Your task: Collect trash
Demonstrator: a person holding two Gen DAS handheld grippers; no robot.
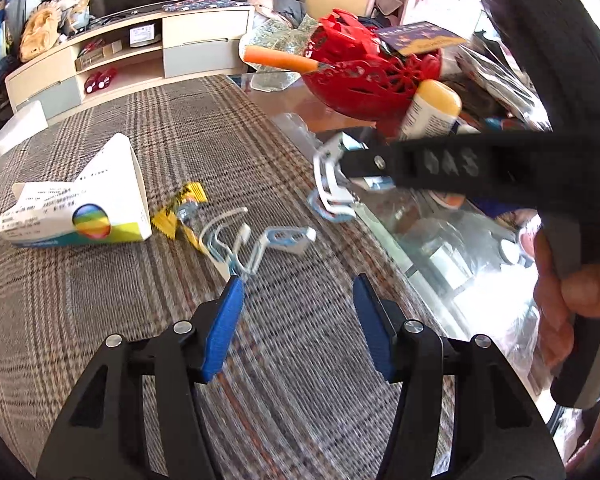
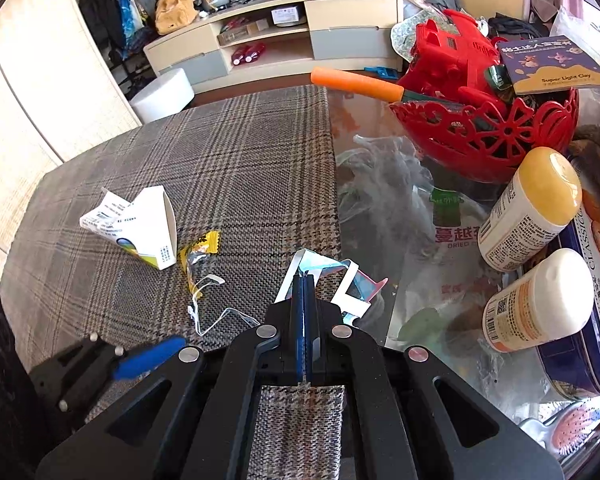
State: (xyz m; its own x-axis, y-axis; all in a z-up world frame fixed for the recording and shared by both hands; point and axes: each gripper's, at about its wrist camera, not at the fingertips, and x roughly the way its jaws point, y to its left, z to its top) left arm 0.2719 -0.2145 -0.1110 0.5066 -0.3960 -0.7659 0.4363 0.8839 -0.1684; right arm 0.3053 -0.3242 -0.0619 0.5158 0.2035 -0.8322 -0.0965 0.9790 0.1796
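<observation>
trash lies scattered on the plaid cloth of the surface [image 2: 240,168]: a torn white carton [image 2: 140,226] at centre left of the right wrist view, a yellow wrapper [image 2: 200,250] just beside it, a thin white plastic strip [image 2: 204,304] below that, and a white-and-blue packaging scrap [image 1: 288,238] near the middle of the left wrist view. the right claw [image 2: 304,280] is pinched closed on a folded white-and-blue card scrap [image 2: 340,280], held at the seam where the cloth meets the glass. the left claw [image 1: 296,288] hangs with its blue fingers [image 1: 226,324] spread wide, nothing between them, its left tip touching or just over the tangle of plastic strip. all of this looks feather-light and flimsy: the strip is springy and likely to slip or flick away, the wrapper crinkly and slick, the carton crushable. a pinch across a flat fold or a doubled edge seems safest, and the carton is best taken by its open rim. the red basket [image 2: 488,120], bottles [image 2: 528,216] and tin at right look like belongings, not litter.
</observation>
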